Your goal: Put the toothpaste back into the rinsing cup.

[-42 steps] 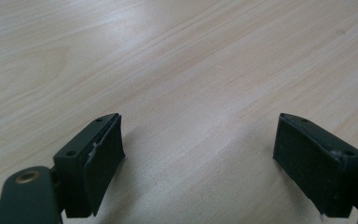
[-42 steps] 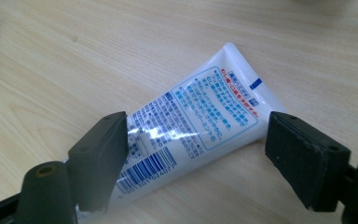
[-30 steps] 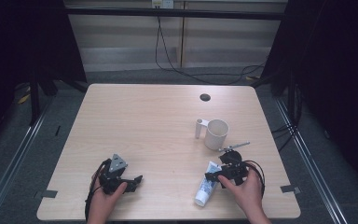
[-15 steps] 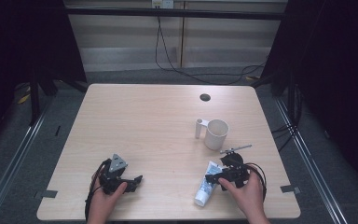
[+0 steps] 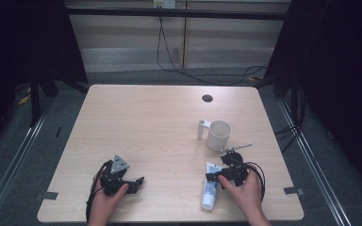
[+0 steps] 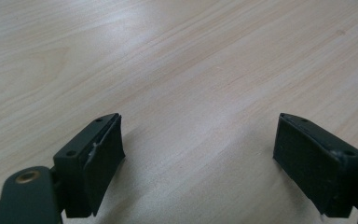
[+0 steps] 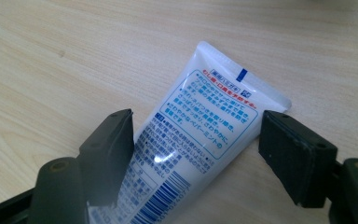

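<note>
White tube [image 7: 200, 135]: lies flat on the pale wooden desk [image 5: 146, 127], near its front right edge, just in front of the cup [image 5: 218, 135].
Long axis: runs lengthwise between the jaws, crimped end pointing away from the hand.
Right gripper [image 7: 196, 144]: straddles the tube; its jaws have just been closing but stand apart from its sides, not yet pressing.
Left gripper [image 6: 198, 154]: wide apart over bare wood, well away.
Nearer hand: the right.
</note>
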Demonstrator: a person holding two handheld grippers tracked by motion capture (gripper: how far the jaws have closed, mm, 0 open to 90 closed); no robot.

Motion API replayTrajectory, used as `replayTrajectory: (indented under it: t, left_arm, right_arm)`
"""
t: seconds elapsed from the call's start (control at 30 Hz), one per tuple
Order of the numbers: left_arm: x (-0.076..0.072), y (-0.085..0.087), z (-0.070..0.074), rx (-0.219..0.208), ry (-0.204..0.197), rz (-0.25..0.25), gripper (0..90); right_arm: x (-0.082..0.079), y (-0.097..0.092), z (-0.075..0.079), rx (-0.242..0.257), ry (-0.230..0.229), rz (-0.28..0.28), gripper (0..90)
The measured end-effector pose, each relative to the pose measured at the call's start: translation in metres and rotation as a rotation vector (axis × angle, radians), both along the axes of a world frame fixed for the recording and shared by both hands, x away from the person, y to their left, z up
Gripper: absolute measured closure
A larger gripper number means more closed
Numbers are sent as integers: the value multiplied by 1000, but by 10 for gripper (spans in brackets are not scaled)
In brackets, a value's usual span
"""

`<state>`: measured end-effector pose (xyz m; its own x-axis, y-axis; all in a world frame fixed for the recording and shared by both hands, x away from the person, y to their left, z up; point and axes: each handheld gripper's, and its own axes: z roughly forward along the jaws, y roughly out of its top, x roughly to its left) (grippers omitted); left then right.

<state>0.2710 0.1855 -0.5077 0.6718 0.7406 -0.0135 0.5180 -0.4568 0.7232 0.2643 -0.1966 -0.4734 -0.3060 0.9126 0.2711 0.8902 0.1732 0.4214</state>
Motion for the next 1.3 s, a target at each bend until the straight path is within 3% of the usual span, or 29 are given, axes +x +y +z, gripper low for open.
replayTrajectory:
  t: [0.13,0.27,0.43,0.47,0.57,0.7,0.8,1.07,1.3]
  left_arm:
    - [0,0,0,0,0,0,157]
    - [0,0,0,0,0,-1,157]
    - [0,0,0,1,0,-1,156]
    - [0,0,0,1,0,-2,157]
    - [0,0,0,0,0,-1,157]
    - [0,0,0,-2,-2,0,157]
    - [0,0,0,-1,-2,-1,157]
    - [0,0,0,-1,-2,-1,156]
    - [0,0,0,-1,-2,-1,156]
  right_arm:
    - [4,6,-3,-26,36,13,229]
    - [4,19,-3,-117,27,48,245]
    - [3,25,-1,-133,4,99,518]
    - [4,24,-1,-117,3,108,550]
    - [4,23,2,-117,-2,122,611]
    - [1,25,7,-141,-47,145,656]
    - [0,22,7,-118,-61,139,661]
    - [-8,8,22,-38,-181,105,662]
    - [-13,1,35,-2,-298,99,662]
